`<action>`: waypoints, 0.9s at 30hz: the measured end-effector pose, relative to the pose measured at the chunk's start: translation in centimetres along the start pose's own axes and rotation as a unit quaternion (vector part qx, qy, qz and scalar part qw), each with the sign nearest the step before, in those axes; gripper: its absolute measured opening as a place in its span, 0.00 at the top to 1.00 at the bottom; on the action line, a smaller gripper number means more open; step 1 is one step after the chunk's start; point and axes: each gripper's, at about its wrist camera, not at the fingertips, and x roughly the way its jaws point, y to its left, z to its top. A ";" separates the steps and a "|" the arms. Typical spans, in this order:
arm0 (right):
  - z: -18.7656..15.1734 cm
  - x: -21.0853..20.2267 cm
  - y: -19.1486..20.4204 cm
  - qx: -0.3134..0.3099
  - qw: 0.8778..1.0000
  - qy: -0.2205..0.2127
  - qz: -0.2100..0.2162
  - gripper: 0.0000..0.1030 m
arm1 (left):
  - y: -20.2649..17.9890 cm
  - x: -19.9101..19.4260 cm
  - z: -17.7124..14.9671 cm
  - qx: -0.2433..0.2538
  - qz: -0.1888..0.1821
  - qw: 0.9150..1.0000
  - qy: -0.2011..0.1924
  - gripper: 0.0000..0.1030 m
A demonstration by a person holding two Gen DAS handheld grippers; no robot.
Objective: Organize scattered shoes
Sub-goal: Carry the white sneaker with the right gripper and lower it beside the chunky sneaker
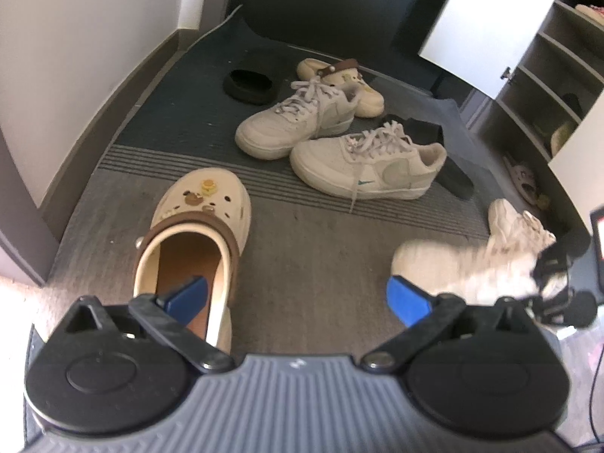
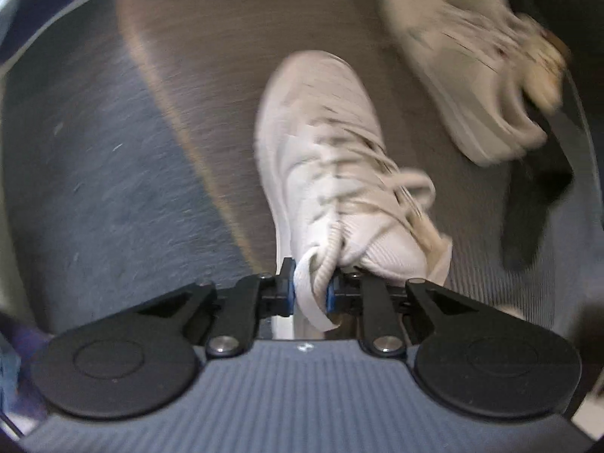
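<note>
A hallway floor strewn with shoes. The right gripper points steeply down, its blue pads pinched tight on the heel collar of a white knit sneaker, which hangs toe-away from it over the grey floor; the picture is blurred. A second pale sneaker lies just beyond, to the right. The left gripper hovers with its jaws spread wide and nothing between them; its left finger sits over the open heel of a cream clog with a brown strap and charms. Farther off, on a dark striped mat, two beige lace-up sneakers lie side by side, with a matching clog behind them and a black cap to its left. At far right an open shoe cabinet shows shelves.
</note>
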 end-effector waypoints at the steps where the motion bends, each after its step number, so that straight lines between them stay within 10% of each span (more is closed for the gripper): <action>1: -0.2 -0.4 -0.9 0.036 0.999 -0.001 -0.008 0.82 | 0.0 0.0 0.0 0.001 -0.001 1.000 0.000 0.01; 5: -1.3 -0.4 -2.5 0.123 0.992 0.005 -0.019 0.82 | 0.0 -0.1 -0.1 0.002 -0.002 1.000 -0.001 0.01; 14: -4.2 0.6 -4.3 0.371 0.927 0.046 0.036 0.82 | -0.2 0.0 -0.1 0.006 -0.002 1.000 0.001 0.01; 27: -5.2 3.2 -2.6 0.452 0.885 0.053 0.103 0.82 | -1.4 1.0 -0.2 0.026 0.003 1.000 0.017 0.01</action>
